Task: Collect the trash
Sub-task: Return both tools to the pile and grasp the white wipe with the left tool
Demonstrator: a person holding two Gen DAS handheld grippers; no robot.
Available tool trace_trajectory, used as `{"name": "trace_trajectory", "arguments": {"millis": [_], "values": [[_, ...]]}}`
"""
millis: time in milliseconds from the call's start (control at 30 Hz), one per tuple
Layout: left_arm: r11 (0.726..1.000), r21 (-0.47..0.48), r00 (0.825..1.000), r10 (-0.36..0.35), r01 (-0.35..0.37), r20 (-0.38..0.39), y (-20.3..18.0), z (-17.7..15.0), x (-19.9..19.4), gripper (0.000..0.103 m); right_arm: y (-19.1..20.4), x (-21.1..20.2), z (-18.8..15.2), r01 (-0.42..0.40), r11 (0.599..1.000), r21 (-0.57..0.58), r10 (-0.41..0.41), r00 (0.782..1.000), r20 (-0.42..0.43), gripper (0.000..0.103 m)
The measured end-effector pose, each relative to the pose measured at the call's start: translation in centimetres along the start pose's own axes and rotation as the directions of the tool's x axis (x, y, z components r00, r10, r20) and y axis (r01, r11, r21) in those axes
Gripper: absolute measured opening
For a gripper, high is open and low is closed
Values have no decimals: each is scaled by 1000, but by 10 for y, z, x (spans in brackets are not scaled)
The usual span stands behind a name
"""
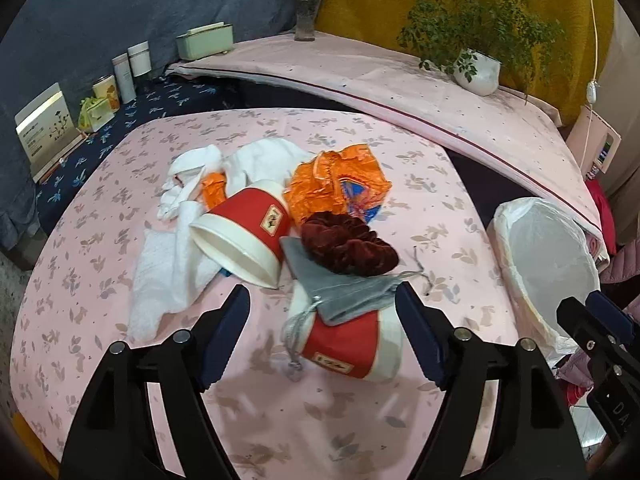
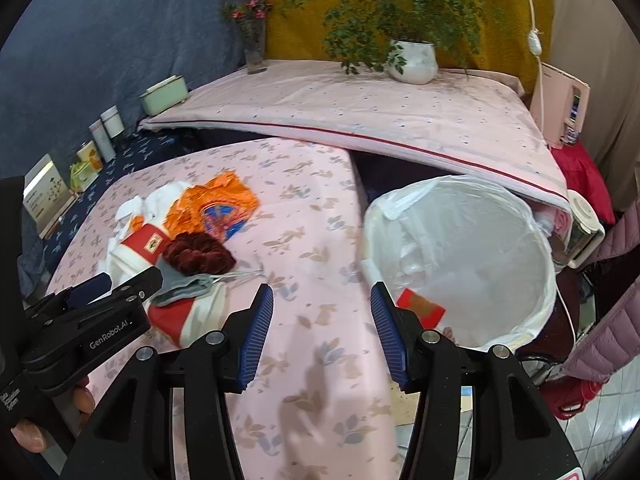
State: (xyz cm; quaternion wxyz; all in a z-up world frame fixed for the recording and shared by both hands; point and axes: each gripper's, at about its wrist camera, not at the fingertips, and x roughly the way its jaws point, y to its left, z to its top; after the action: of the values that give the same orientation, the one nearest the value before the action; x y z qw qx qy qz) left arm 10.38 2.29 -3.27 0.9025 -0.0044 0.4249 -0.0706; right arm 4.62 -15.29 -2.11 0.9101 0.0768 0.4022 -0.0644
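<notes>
My left gripper hangs open over a red-and-white paper cup lying on its side, pads clear of it. A grey drawstring pouch drapes over that cup. Beyond it lie a dark red scrunchie, a second red cup, an orange wrapper and white tissue. My right gripper is open and holds nothing. It hovers above the pink tablecloth, beside the white-lined bin. A red packet lies inside the bin. The left gripper shows at the left of the right wrist view.
A higher pink-covered surface runs behind the table with a potted plant and a flower vase. Jars and a green box line the left wall. A pink padded jacket hangs right of the bin.
</notes>
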Motion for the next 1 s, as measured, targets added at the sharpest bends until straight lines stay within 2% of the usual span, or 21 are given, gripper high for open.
{"name": "trace_trajectory", "arguments": {"millis": [367, 600, 900, 1000], "values": [[992, -71, 994, 100, -103, -40, 67, -17, 17, 78, 40, 23, -17, -79, 997, -20, 78, 995, -69, 53], [988, -103, 992, 107, -113, -60, 93, -21, 27, 78, 64, 38, -22, -99, 994, -49, 94, 991, -99, 53], [985, -122, 990, 117, -126, -77, 113, -20, 41, 78, 79, 64, -6, -98, 993, -69, 90, 990, -111, 53], [983, -134, 989, 116, -127, -93, 122, -20, 49, 78, 83, 76, -4, -94, 993, -75, 84, 989, -125, 49]]}}
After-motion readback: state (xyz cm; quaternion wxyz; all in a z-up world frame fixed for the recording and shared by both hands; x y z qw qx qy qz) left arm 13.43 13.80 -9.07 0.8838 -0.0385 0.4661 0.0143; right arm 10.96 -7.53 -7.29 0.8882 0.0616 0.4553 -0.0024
